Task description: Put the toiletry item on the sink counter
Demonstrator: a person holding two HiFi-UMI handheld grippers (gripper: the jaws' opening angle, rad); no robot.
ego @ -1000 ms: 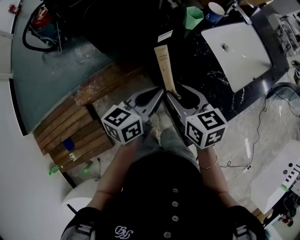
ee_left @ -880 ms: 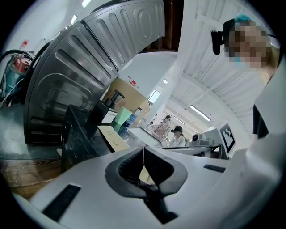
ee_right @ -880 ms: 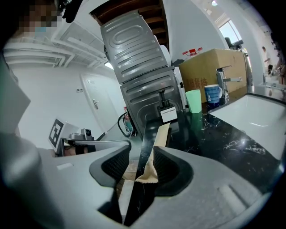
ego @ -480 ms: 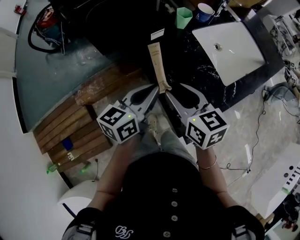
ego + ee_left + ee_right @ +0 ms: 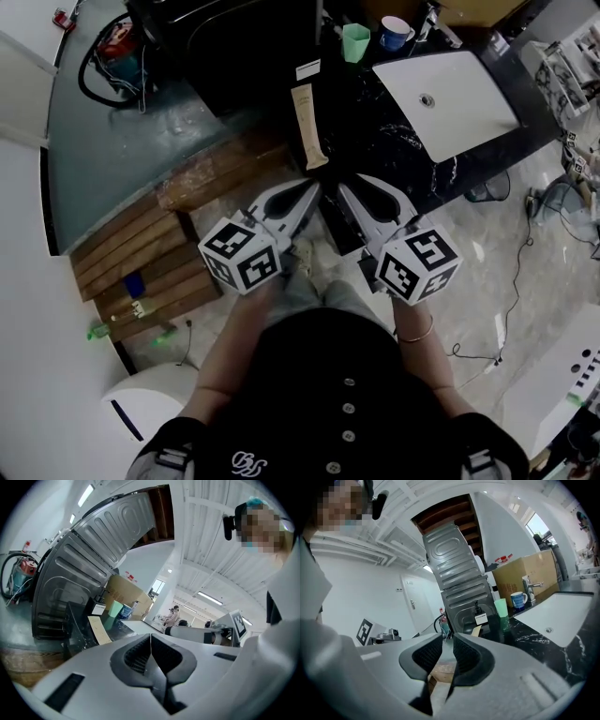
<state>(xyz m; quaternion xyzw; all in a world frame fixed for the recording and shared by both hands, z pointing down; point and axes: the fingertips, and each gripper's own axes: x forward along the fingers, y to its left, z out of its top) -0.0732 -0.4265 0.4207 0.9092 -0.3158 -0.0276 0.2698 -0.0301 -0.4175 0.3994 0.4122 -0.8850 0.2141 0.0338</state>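
**Q:** What do the jaws show?
**A:** Left gripper (image 5: 150, 639): jaws pressed together, nothing between them. Right gripper (image 5: 447, 641): jaws stand a narrow gap apart and are empty. They have just been closing from their widest stance, with no thing between them.

**Q:** Where is the tube?
**A:** The tube (image 5: 308, 127) lies flat on the dark tabletop (image 5: 394, 150), just ahead of both sets of jaw tips and clear of them. Its near end is close to the tabletop's edge. A second ago that end sat right between the two tips. Now a gap separates them, since both grippers have drawn back toward the person.

**Q:** And farther out?
**A:** A green cup (image 5: 354, 42) and a blue mug (image 5: 394, 33) stand beyond the tube's far end. The sink (image 5: 450, 94) lies ahead and to the right of the right jaws.

**Q:** What does this mean for the task?
**A:** The placing appears done, as the tube rests unheld on the tabletop beside the sink. The one risk is the near end so close to the edge, and a nudge farther in would secure it.
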